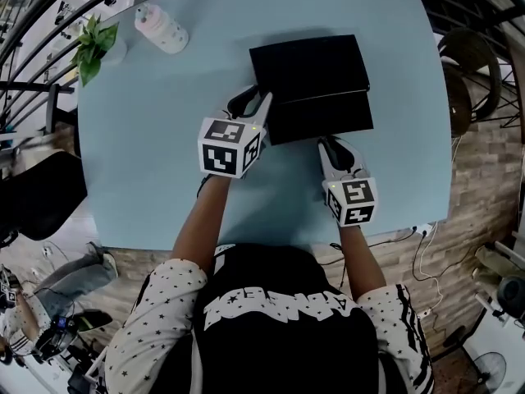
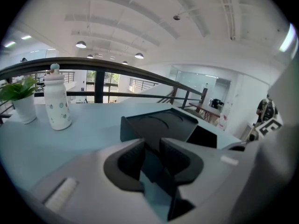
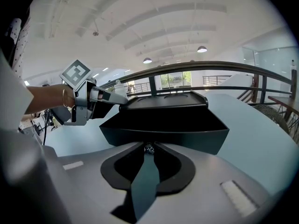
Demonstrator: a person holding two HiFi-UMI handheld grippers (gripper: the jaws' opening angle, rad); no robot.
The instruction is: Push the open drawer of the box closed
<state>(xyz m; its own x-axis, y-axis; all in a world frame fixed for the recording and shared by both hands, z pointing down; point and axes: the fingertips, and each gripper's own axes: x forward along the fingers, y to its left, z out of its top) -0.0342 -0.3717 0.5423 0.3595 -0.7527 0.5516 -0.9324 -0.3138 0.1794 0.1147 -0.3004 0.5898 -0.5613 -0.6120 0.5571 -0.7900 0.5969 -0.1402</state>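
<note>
Clutter sits well away from the box (image 1: 310, 64): a white bottle (image 1: 162, 28) stands upright far off its left side, and a small potted plant (image 1: 94, 43) stands further left still. Dark chairs (image 1: 469, 72) stand off the box's right side, past the edge of the pale blue tabletop (image 1: 156, 179).

Closest to the box are my own two tools. My left gripper (image 1: 261, 103) is up against the box's near-left corner, right where the drawer (image 1: 321, 118) comes out. Its jaws stand a narrow way apart with the dark corner edge showing in the gap; whether the pads press on it I cannot tell. My right gripper (image 1: 330, 144) is just at the drawer's front wall, a little right of its middle, with its jaws drawn together at the tips and nothing between them.

The box is matte black, low and flat, with a shallow curved recess in its top, and it rests on the tabletop straight ahead of me. Its drawer is open, standing well out of the box's near side toward me. It is a black tray with outward-sloping walls and a dark inside.
</note>
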